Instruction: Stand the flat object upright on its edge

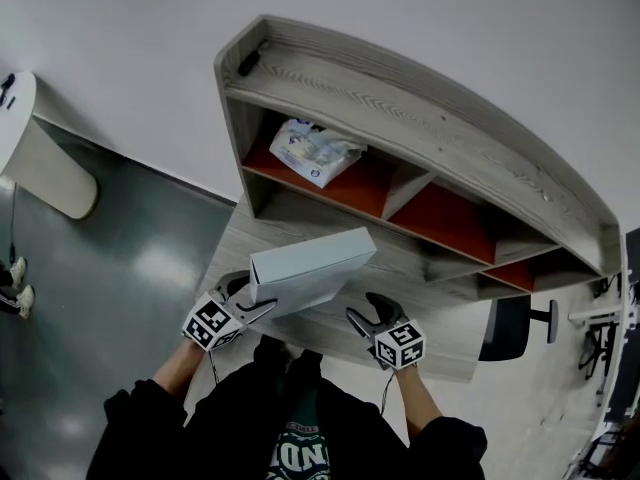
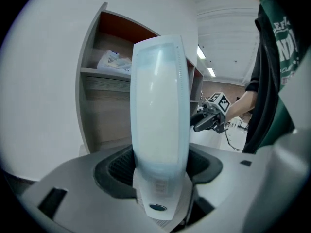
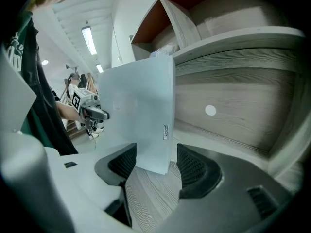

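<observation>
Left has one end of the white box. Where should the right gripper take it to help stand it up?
I'd take the free short end of the white box, low near its corner, coming end-on from the right. That thin end faces the open right gripper, so its jaws can straddle the thickness and close on both broad faces, opposite the left gripper.

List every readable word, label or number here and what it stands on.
"ND": middle of a larger print on the person's green shirt, rest hidden.
Small label on the white box: too small to read.
Blue print on the packet on the shelf: blurred, unreadable.
</observation>
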The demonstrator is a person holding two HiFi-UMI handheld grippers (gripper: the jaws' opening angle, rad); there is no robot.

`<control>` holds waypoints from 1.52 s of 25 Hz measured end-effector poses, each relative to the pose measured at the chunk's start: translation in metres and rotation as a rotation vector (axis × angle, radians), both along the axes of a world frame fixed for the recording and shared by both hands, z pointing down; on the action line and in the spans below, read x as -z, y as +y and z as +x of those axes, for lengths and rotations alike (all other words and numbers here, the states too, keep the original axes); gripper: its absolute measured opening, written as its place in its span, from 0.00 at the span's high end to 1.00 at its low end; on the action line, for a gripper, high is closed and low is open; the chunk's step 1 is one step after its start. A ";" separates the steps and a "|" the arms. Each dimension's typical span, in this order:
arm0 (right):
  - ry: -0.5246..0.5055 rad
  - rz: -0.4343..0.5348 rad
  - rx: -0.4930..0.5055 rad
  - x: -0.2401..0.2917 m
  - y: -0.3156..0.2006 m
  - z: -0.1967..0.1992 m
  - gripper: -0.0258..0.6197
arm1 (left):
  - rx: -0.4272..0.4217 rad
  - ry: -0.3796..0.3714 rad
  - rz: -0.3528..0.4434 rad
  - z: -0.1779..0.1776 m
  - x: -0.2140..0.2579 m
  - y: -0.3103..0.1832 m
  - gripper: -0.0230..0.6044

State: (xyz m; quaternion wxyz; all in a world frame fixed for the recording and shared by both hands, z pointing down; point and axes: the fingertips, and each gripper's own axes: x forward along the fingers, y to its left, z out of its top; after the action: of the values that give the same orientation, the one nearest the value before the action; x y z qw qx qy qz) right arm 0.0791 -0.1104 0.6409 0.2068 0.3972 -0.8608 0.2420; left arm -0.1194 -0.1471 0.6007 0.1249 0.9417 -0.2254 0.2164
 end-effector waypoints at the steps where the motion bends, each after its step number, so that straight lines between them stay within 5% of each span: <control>1: -0.010 -0.003 -0.003 0.000 0.000 -0.002 0.54 | 0.018 -0.001 0.007 -0.002 0.000 -0.003 0.51; 11: -0.161 0.071 -0.146 0.037 -0.016 -0.012 0.54 | 0.161 -0.015 0.051 -0.018 -0.001 -0.022 0.50; 16: -0.166 0.121 -0.136 0.055 -0.020 -0.019 0.57 | 0.254 -0.032 0.084 -0.028 -0.003 -0.033 0.50; 19: -0.173 0.145 -0.144 0.064 -0.022 -0.019 0.71 | 0.309 -0.047 0.106 -0.035 -0.003 -0.040 0.50; 23: -0.166 0.147 -0.155 0.068 -0.020 -0.016 0.78 | 0.372 -0.067 0.129 -0.042 -0.004 -0.047 0.50; 38: -0.153 0.110 -0.173 0.060 -0.008 -0.007 0.80 | 0.686 -0.084 0.190 -0.064 -0.015 -0.086 0.50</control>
State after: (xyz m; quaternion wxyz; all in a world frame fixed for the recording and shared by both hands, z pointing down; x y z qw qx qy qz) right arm 0.0725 -0.1186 0.5805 0.0966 0.4611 -0.8485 0.2408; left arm -0.1835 -0.2334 0.6155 0.0930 0.8090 -0.5523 0.1785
